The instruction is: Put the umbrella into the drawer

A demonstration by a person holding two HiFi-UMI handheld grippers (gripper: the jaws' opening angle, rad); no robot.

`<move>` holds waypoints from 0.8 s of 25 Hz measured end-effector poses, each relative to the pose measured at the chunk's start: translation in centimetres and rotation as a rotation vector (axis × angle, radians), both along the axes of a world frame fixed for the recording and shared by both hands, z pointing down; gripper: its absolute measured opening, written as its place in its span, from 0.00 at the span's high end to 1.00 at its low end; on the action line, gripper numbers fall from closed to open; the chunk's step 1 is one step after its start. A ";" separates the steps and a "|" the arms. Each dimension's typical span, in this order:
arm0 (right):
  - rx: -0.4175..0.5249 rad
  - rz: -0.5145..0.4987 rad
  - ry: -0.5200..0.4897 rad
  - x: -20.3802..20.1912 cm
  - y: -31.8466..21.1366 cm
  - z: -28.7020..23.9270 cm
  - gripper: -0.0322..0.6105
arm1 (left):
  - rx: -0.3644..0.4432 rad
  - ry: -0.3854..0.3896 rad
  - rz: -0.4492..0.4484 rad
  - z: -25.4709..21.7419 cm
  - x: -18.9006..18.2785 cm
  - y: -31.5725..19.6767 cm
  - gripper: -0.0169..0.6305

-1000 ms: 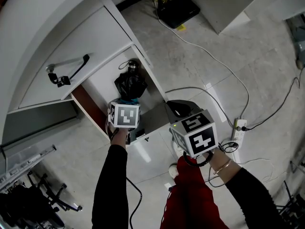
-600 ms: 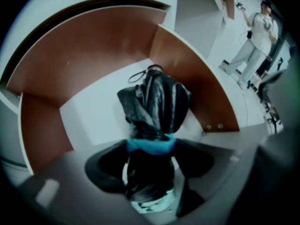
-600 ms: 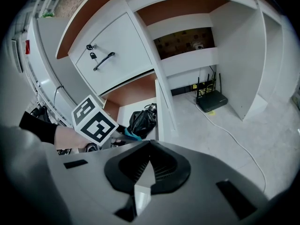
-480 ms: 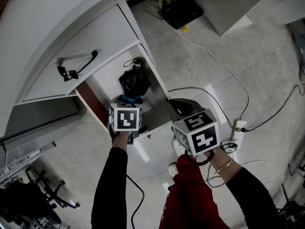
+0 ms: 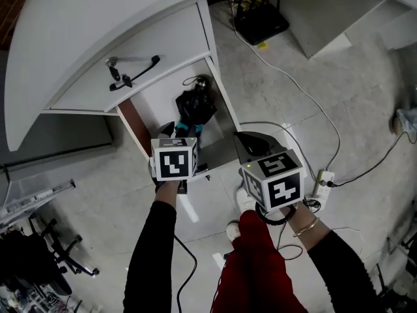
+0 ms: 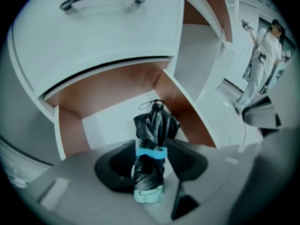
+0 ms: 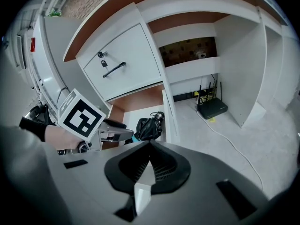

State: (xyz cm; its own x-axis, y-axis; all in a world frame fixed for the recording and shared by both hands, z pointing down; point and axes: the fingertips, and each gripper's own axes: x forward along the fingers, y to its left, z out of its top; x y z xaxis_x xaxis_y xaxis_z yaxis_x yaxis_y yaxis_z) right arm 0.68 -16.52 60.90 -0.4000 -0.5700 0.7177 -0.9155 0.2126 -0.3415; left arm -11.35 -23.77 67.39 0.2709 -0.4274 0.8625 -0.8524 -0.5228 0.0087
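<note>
left gripper has lifted back from the drawer, jaws just narrowing but unclenched around the near end of the umbrella lying inside, which looks light, floppy and slick, so i'd grab its banded middle.

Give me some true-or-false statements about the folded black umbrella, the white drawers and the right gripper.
1. The folded black umbrella lies inside the open lower white drawer. True.
2. The upper white drawer with the black bar handle is pulled out. False: that drawer is closed.
3. The right gripper grips the umbrella. False: its jaws are together, empty, away from the umbrella.
4. A teal band wraps the umbrella. True.
5. A black router with antennas stands on the floor. True.
</note>
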 end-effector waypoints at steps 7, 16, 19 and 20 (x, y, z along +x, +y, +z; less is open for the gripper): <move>0.025 0.016 0.006 -0.1 0.9 -2.2 0.95 | 0.050 0.083 -0.061 -3.6 -0.5 1.2 0.74; 0.062 0.022 0.020 0.5 1.5 -5.9 0.95 | 0.134 0.170 -0.114 -9.7 -1.5 2.6 0.86; 0.073 0.023 0.019 0.3 2.2 -7.2 0.95 | 0.156 0.188 -0.146 -11.5 -2.2 3.2 0.88; 0.077 0.022 0.018 0.2 2.4 -7.6 0.95 | 0.161 0.194 -0.156 -12.0 -2.5 3.4 0.90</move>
